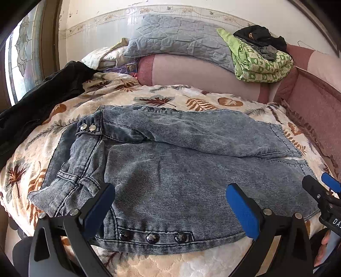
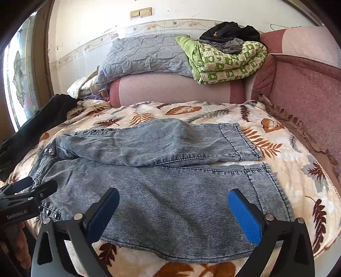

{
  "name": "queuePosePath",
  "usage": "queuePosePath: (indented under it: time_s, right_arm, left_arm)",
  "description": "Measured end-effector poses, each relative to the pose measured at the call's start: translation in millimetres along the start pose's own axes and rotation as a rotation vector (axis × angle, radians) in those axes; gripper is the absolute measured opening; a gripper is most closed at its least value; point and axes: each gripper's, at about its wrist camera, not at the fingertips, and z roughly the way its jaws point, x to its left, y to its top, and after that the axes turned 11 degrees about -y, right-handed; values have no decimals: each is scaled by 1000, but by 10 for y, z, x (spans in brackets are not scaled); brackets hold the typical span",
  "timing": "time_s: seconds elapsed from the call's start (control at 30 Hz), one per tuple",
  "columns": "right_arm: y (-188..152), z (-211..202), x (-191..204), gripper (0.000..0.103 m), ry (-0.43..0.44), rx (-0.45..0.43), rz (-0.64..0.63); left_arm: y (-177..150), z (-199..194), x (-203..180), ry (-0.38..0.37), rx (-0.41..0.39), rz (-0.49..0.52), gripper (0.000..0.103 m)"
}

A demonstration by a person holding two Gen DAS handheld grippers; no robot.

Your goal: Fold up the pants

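Left wrist view: both sets of jaws spread, empty, above the pants (image 1: 170, 162) near the bed's (image 1: 191, 100) front edge; grabbing one layer probably skews the fold.

wall (image 2: 85, 27): white, tiled border | window (image 2: 19, 76): stained glass, daylit | sofa (image 2: 309, 89): pink

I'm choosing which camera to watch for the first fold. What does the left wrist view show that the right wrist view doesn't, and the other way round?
Only the left wrist view shows the waistband clearly, with its belt loop and three dark studs at the near edge.

Only the right wrist view shows both leg hems in full, plus the wall switches.

Both show the jeans spread flat on the leaf-print blanket, a black garment at the left, the green quilt, and both grippers, left and right, open and holding nothing.
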Motion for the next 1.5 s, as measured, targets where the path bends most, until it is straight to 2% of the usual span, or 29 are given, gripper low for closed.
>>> queuePosePath:
  time_s: [0.63, 1.5]
  right_arm:
    - [38, -137, 299, 103, 0, -36, -81]
    - [27, -170, 326, 103, -5, -32, -88]
  left_arm:
    - [-36, -148, 50, -10, -59, 4, 103]
    - [-65, -171, 111, -6, -55, -5, 103]
